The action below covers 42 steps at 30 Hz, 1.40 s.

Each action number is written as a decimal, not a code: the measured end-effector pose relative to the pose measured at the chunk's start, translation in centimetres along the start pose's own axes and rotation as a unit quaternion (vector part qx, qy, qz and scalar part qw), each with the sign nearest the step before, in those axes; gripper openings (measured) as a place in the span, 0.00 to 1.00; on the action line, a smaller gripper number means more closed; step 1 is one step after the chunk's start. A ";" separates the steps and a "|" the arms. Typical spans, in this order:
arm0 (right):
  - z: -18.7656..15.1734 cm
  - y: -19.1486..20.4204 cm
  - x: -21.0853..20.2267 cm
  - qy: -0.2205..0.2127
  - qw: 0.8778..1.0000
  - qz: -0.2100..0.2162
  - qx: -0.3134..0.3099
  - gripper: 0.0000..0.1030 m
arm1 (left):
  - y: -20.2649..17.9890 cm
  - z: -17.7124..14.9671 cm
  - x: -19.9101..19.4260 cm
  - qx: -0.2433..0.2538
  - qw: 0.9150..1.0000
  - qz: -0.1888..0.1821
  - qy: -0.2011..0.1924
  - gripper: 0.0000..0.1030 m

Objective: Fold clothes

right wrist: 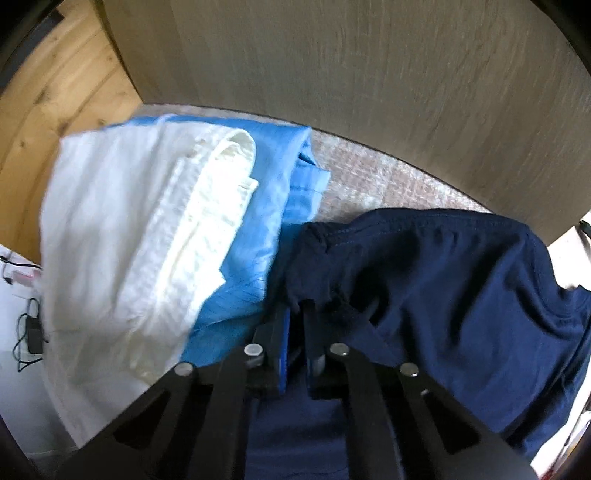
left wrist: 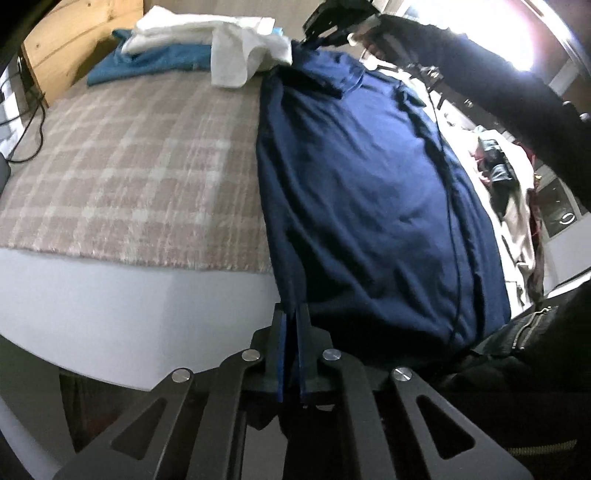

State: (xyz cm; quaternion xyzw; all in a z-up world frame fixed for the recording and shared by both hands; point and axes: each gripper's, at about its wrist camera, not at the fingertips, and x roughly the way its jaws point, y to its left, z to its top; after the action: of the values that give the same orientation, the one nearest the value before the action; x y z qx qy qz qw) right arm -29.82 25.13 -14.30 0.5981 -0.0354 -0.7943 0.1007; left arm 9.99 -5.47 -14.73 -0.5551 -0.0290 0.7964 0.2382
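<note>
A navy blue shirt (left wrist: 362, 192) lies lengthwise along the right side of the plaid bed cover (left wrist: 129, 166). My left gripper (left wrist: 291, 314) is shut on the shirt's near hem corner at the bed's front edge. My right gripper (left wrist: 314, 35) shows at the far end of the shirt in the left wrist view. In the right wrist view it (right wrist: 295, 308) is shut on a bunched fold of the navy shirt (right wrist: 443, 280) near the collar end.
A pile of white cloth (right wrist: 140, 229) on light blue garments (right wrist: 280, 206) lies at the head of the bed, just left of my right gripper; the pile (left wrist: 207, 44) also shows in the left wrist view. A wooden headboard (left wrist: 74, 40) stands behind. Clothes and clutter (left wrist: 517, 206) lie right of the bed.
</note>
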 end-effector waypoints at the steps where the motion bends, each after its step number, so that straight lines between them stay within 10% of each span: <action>1: 0.0 -0.1 -0.3 -0.004 1.000 0.002 -0.001 0.05 | -0.1 0.0 -0.2 -0.001 1.000 -0.003 -0.003 0.03; 35: -4.2 -12.9 -6.6 -0.063 0.996 0.057 0.039 0.04 | -16.5 -0.8 1.3 0.068 0.996 -0.065 0.010 0.03; 39: -4.5 -11.5 -5.7 -0.050 0.995 0.083 0.034 0.54 | -16.0 -0.8 1.3 0.063 0.997 -0.050 0.013 0.03; 42: -3.9 -10.6 -5.5 -0.070 0.995 0.071 0.011 0.57 | -15.4 -0.7 1.1 0.057 0.997 -0.043 0.013 0.03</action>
State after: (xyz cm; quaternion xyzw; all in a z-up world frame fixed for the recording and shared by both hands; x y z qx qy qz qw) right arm -25.87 36.86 -12.04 0.5381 -0.0934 -0.8247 0.1470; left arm 15.71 8.44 -11.18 -0.5493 -0.0038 0.7785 0.3037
